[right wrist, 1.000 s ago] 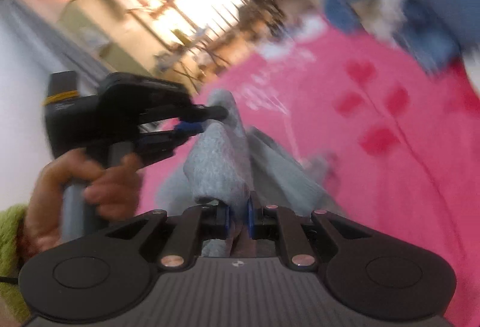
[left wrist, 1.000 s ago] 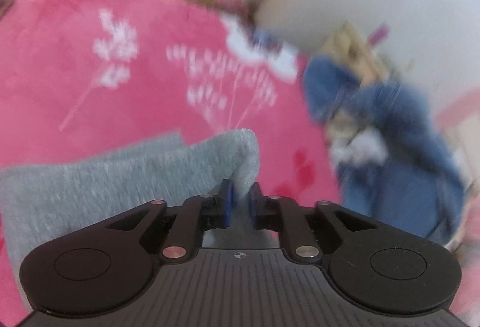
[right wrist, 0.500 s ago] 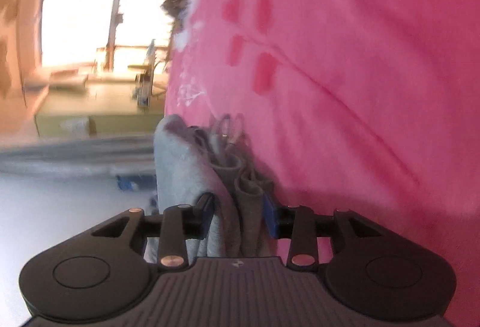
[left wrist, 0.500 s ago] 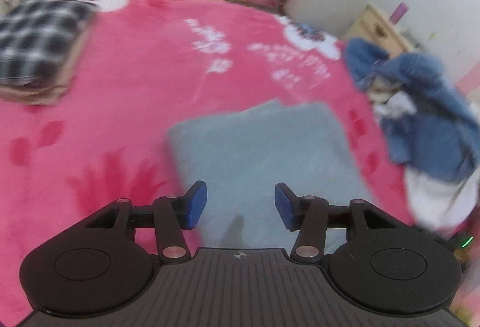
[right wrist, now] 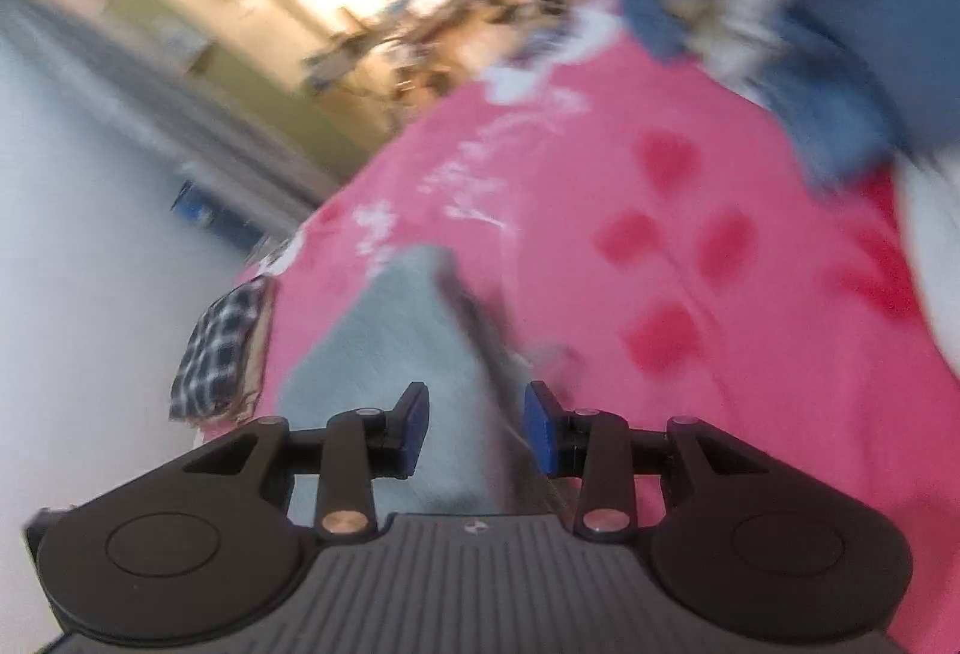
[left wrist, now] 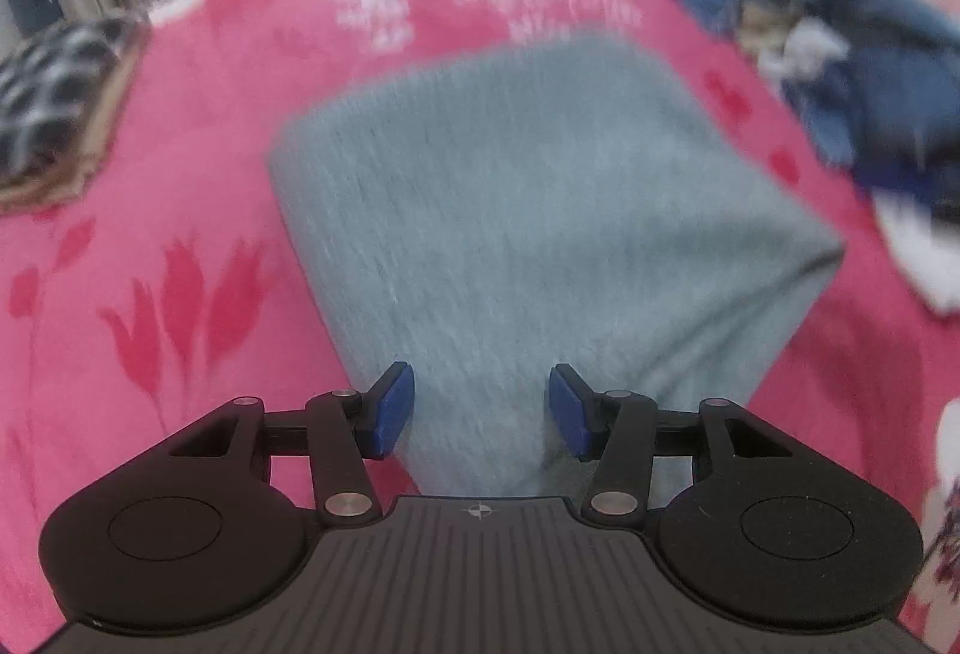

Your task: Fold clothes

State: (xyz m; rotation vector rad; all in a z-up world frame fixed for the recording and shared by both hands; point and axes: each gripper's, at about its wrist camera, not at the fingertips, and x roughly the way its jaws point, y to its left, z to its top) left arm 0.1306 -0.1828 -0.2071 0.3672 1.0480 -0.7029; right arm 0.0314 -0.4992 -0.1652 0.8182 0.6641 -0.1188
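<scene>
while the grey garment [left wrist: 540, 210] lies folded on the pink blanket [left wrist: 180, 174], left tool [left wrist: 482, 410] and right tool [right wrist: 476, 429] gape apart, gripping nothing

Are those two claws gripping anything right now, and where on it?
Nothing is held. Both the left gripper and right gripper have open jaws above the folded grey garment.

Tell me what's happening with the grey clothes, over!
Left gripper open, right gripper open, neither holding cloth. Grey garment folded, lying on pink blanket. Blue pile and checked stack off to the sides, nothing blocking.
</scene>
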